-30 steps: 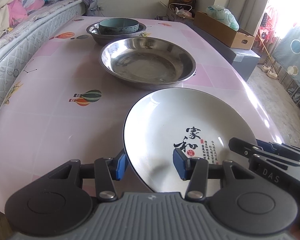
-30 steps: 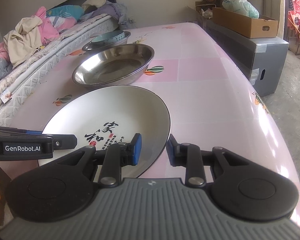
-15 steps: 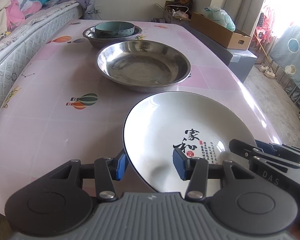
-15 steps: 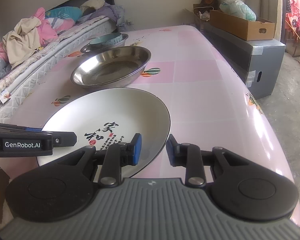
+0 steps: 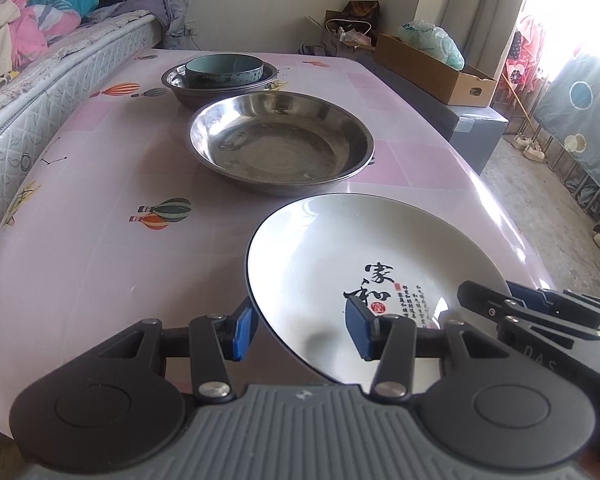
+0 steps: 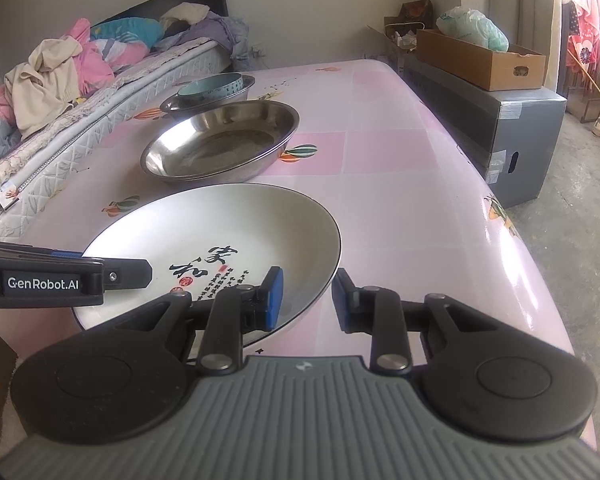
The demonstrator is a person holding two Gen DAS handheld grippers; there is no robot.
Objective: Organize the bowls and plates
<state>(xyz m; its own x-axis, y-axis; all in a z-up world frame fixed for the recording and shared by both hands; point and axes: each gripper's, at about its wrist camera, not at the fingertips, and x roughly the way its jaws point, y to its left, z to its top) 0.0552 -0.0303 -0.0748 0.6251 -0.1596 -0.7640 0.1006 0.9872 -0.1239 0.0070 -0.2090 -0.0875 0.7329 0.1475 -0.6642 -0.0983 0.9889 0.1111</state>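
Note:
A white plate point(image 5: 364, 264) with black characters is held just above the pink table's near end; it also shows in the right wrist view point(image 6: 220, 248). My left gripper point(image 5: 300, 330) straddles its left rim, jaws apart. My right gripper point(image 6: 306, 296) straddles its right rim, jaws apart. Whether the pads press the rim I cannot tell. Beyond stands a large steel dish point(image 5: 280, 144), seen also in the right wrist view point(image 6: 220, 140). Farther back a teal bowl point(image 5: 224, 70) sits inside a smaller steel dish point(image 5: 180, 80).
A bed with a pile of clothes point(image 6: 60, 72) runs along the table's left side. A grey box with a cardboard tray point(image 6: 480, 60) stands off the right edge. The table point(image 6: 420, 208) curves down at its right edge to a concrete floor.
Both grippers and the plate have drawn back and lifted slightly from the steel dish. The jaws keep the same spacing.

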